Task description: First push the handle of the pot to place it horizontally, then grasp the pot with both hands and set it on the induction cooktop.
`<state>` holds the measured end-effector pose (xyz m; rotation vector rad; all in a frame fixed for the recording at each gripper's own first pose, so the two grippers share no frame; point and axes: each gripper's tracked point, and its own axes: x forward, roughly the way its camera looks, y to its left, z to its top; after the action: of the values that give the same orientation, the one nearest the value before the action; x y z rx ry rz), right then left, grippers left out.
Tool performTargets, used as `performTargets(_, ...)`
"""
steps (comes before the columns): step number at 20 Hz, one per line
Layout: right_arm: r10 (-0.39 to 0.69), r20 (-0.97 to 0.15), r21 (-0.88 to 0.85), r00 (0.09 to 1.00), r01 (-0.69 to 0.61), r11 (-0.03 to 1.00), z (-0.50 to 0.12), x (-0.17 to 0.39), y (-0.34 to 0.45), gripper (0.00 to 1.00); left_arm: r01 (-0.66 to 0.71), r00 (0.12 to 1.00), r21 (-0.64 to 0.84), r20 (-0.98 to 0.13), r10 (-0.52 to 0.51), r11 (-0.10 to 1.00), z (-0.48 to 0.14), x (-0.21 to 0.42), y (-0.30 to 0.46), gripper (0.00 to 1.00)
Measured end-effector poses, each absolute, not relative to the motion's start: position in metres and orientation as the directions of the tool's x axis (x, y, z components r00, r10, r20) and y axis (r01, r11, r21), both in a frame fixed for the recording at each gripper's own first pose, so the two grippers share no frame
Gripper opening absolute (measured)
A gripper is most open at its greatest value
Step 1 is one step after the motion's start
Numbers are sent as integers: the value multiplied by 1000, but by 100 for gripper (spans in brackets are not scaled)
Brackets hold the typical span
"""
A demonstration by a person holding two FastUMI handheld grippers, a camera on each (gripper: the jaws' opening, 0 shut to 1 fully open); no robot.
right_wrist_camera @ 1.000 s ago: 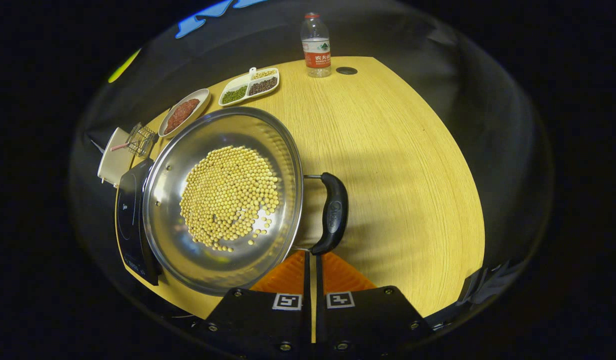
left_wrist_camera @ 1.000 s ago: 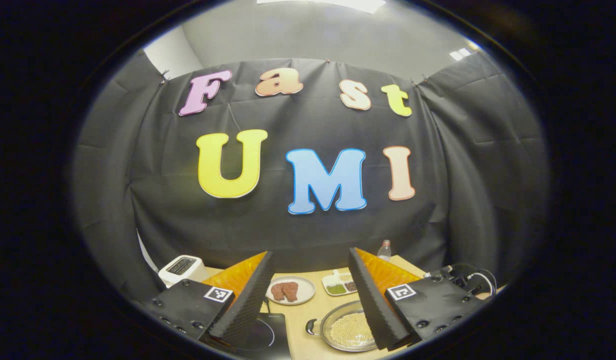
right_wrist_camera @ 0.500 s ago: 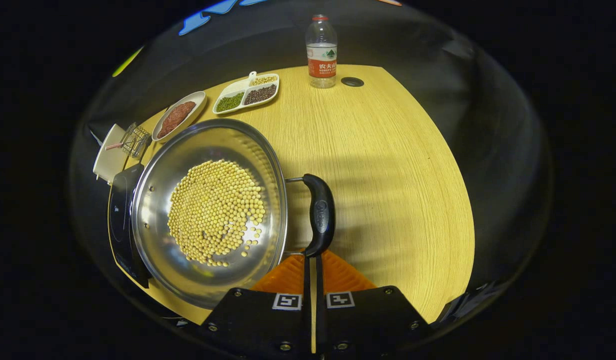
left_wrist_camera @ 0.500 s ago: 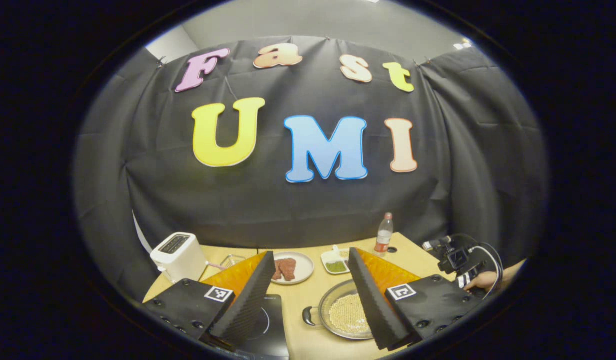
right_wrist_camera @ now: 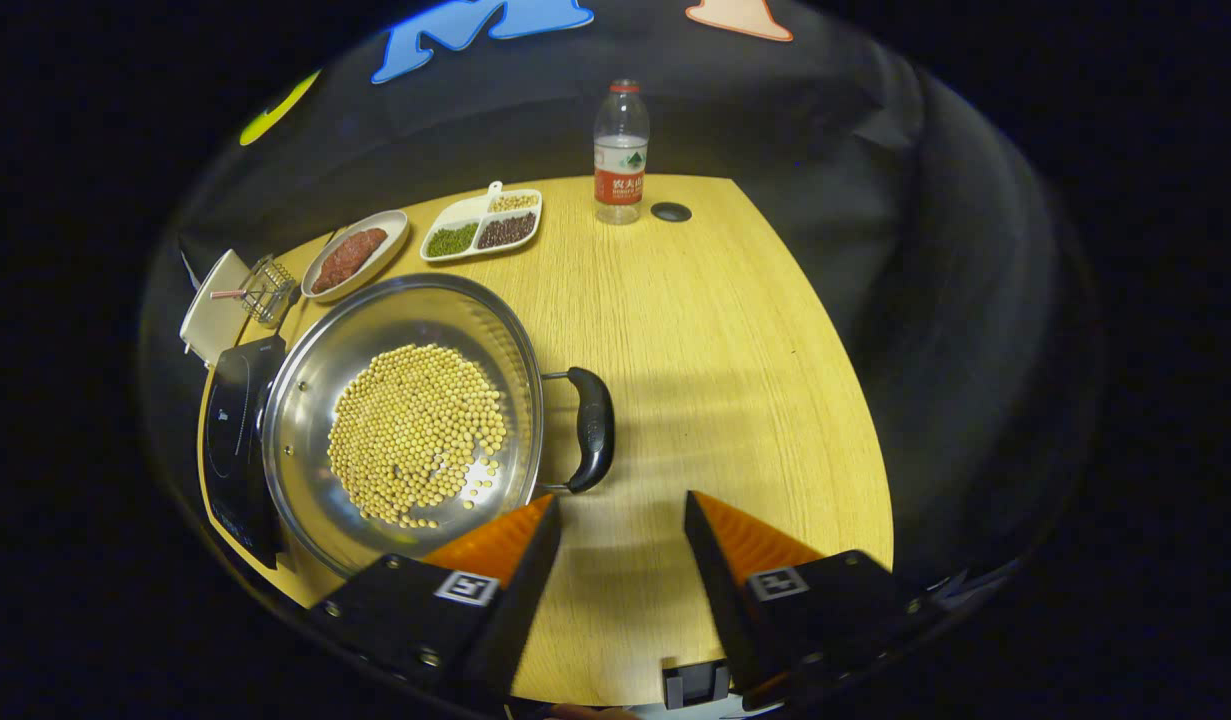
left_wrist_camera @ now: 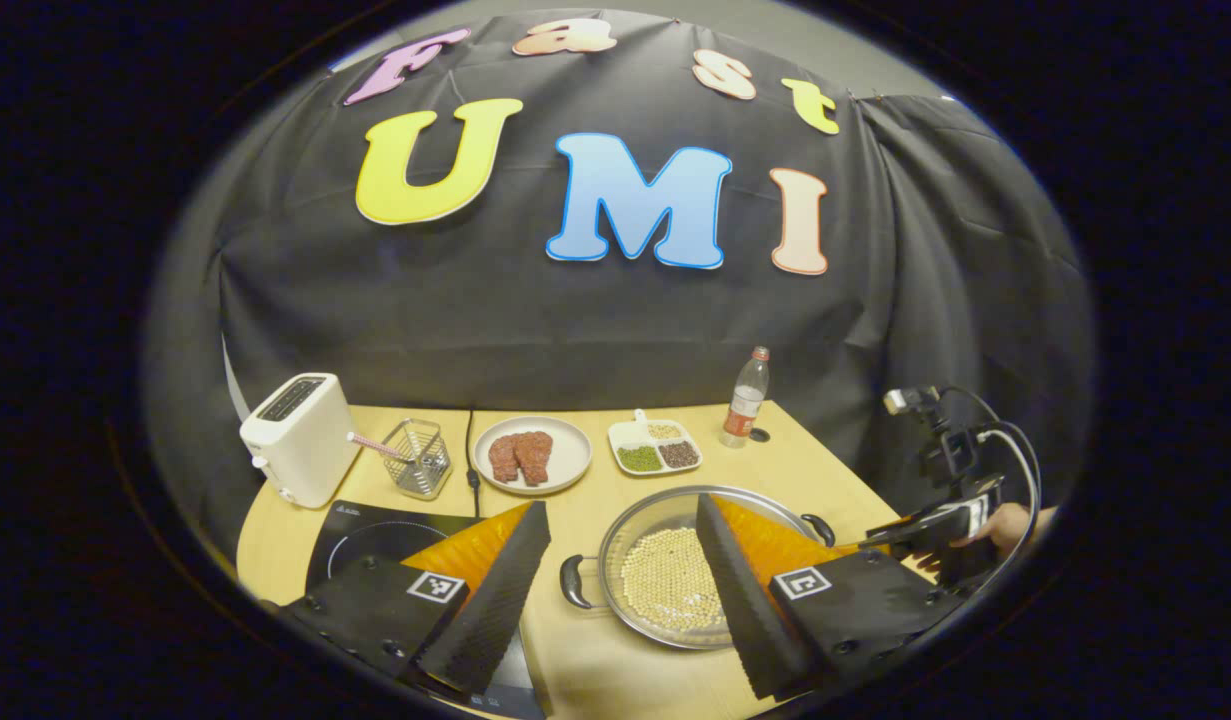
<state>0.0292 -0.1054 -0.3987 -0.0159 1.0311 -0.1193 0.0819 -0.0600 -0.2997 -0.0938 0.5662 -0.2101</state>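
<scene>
A steel pot (left_wrist_camera: 663,510) holding yellow beans (left_wrist_camera: 665,580) rests on the wooden table, with a black loop handle (left_wrist_camera: 572,582) facing the cooktop and another (left_wrist_camera: 821,528) on the opposite side. My left gripper (left_wrist_camera: 620,505) hovers open above it, holding nothing. In the right gripper view the pot (right_wrist_camera: 310,400) lies left of centre. Its near handle (right_wrist_camera: 593,428) sits just ahead of my right gripper (right_wrist_camera: 621,502), which is open and clear of it. The black induction cooktop (right_wrist_camera: 230,430) borders the pot's far side. It lies flat at the table's left (left_wrist_camera: 370,525).
Along the back stand a white toaster (left_wrist_camera: 297,435), a wire basket (left_wrist_camera: 417,458), a plate of meat (left_wrist_camera: 531,455), a divided dish of beans (left_wrist_camera: 655,448) and a water bottle (left_wrist_camera: 745,400). A hand (left_wrist_camera: 1010,522) holds the right gripper (left_wrist_camera: 925,530) at the table's right edge.
My right gripper was shut against the pot's handle; it has opened and drawn back. The left gripper's view has tipped down from the wall, bringing the whole tabletop into sight.
</scene>
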Motion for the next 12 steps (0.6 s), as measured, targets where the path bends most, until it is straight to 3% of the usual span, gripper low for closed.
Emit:
performTargets(1, -94, -833, -52, 545, 92, 994, -391, 33, -105, 98, 180, 814, -146, -534, -230, 973, -309, 83, -62, 94)
performTargets(4, -65, -793, -2, 605, 105, 994, -378, 36, -102, 98, 185, 786, -158, -568, -243, 970, -336, 84, -64, 99)
performTargets(12, -28, -777, 35, 629, 88, 996, -391, 55, -89, 98, 159, 694, -140, -688, -211, 977, -425, 98, -61, 94)
